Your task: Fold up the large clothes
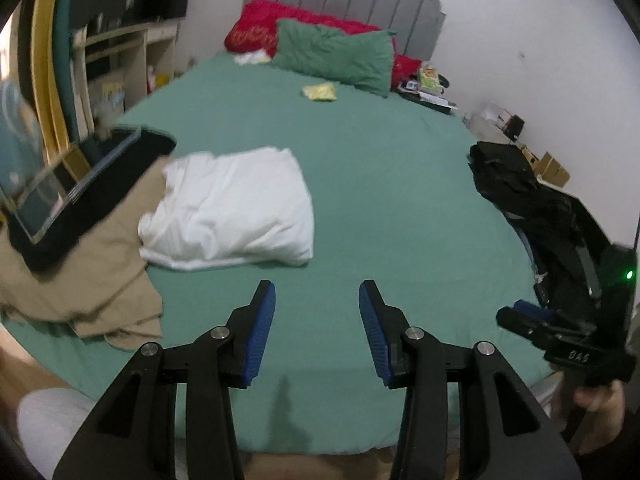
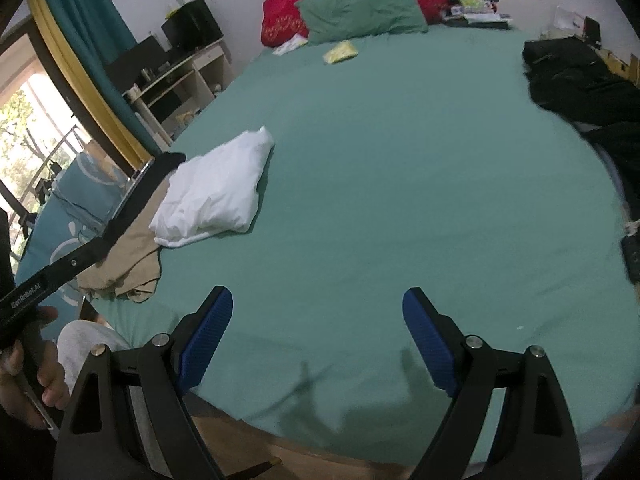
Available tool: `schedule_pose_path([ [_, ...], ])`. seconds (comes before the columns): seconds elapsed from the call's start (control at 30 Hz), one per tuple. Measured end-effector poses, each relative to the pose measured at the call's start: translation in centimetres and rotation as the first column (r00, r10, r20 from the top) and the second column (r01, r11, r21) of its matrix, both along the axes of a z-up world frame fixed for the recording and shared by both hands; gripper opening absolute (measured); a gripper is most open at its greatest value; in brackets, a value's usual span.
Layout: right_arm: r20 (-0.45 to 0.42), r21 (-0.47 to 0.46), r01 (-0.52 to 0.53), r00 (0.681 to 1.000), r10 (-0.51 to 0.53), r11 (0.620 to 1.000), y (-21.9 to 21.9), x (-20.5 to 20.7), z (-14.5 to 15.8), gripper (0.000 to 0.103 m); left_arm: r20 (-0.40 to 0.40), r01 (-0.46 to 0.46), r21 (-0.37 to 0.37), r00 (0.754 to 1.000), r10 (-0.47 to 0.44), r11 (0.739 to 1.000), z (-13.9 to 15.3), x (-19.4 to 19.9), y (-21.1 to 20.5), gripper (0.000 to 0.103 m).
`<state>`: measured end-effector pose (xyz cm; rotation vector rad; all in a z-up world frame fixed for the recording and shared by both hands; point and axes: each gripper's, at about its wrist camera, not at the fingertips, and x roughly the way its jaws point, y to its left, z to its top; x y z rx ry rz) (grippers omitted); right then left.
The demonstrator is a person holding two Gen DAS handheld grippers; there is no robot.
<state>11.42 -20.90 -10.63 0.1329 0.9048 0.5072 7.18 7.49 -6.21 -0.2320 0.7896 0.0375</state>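
**One garment folded, more waiting at both edges of the bed**

Both grippers hang over the near, bare part of the bed (image 1: 400,184) with nothing in them. The left gripper (image 1: 317,320) has its blue fingers (image 1: 262,332) apart over the green sheet; the right gripper (image 2: 318,332) has its fingers spread wider still, also holding nothing.

The white garment (image 1: 228,208) lies on the left side of the bed as a thick, roughly square bundle, so it looks already folded. Just to its left, touching it and partly under it, a tan garment (image 1: 80,276) lies rumpled at the near left edge of the bed; it looks unfolded. On the far right edge sits a heap of black clothes (image 2: 584,80), loose and unsorted as far as the pictures show.

By this reading, the task is partly done: one piece finished, the tan piece and the black heap left. The middle of the bed is free for spreading the next one. A green pillow (image 1: 340,56) and a small yellow item (image 1: 320,91) lie far off near the headboard, out of the way
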Motion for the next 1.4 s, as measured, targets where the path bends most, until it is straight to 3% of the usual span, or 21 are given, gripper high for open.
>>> schedule_pose_path([
  [0.1, 0.041, -0.009, 0.013, 0.999, -0.013, 1.000, -1.1, -0.6, 1.7, 0.087, 0.055, 0.034, 0.056, 0.998, -0.037, 0.998, 1.9, -0.6, -2.3, 0.048],
  [0.17, 0.065, -0.012, 0.021, 0.998, -0.020, 1.000, -1.7, -0.9, 2.7, 0.087, 0.100, 0.044, 0.087, 0.994, -0.053, 0.995, 3.2, -1.2, -3.6, 0.059],
  [0.33, 0.133, -0.027, 0.041, 0.990, -0.037, 0.999, -3.1, -2.0, 5.4, 0.087, 0.159, 0.034, 0.150, 0.986, -0.058, 0.988, 6.1, -1.7, -5.6, 0.068],
  [0.47, 0.194, -0.026, 0.061, 0.979, -0.055, 0.998, -4.2, -2.9, 7.8, 0.087, 0.212, 0.015, 0.164, 0.976, -0.050, 0.986, 8.3, -2.3, -6.5, 0.068],
  [0.6, 0.251, -0.034, 0.080, 0.965, -0.069, 0.996, -4.8, -3.8, 9.9, 0.087, 0.240, -0.028, 0.223, 0.970, -0.027, 0.974, 10.0, -2.6, -7.5, 0.068],
  [0.83, 0.348, -0.057, 0.082, 0.936, -0.057, 0.995, -4.8, -5.7, 13.8, 0.087, 0.370, 0.008, 0.175, 0.926, -0.074, 0.985, 13.5, -4.4, -8.2, 0.068],
  [1.03, 0.467, -0.049, 0.090, 0.882, -0.057, 0.995, -4.5, -8.2, 17.4, 0.089, 0.460, 0.022, 0.152, 0.883, -0.090, 0.988, 15.6, -6.1, -8.2, 0.068],
  [1.2, 0.534, -0.032, 0.083, 0.844, -0.054, 0.996, -3.6, -9.2, 18.7, 0.101, 0.466, -0.004, 0.147, 0.882, -0.065, 0.989, 15.3, -6.0, -7.5, 0.068],
  [1.4, 0.529, -0.041, 0.069, 0.848, -0.037, 0.997, -2.0, -8.2, 17.4, 0.101, 0.453, 0.010, 0.151, 0.888, -0.078, 0.988, 13.9, -5.4, -6.3, 0.068],
])
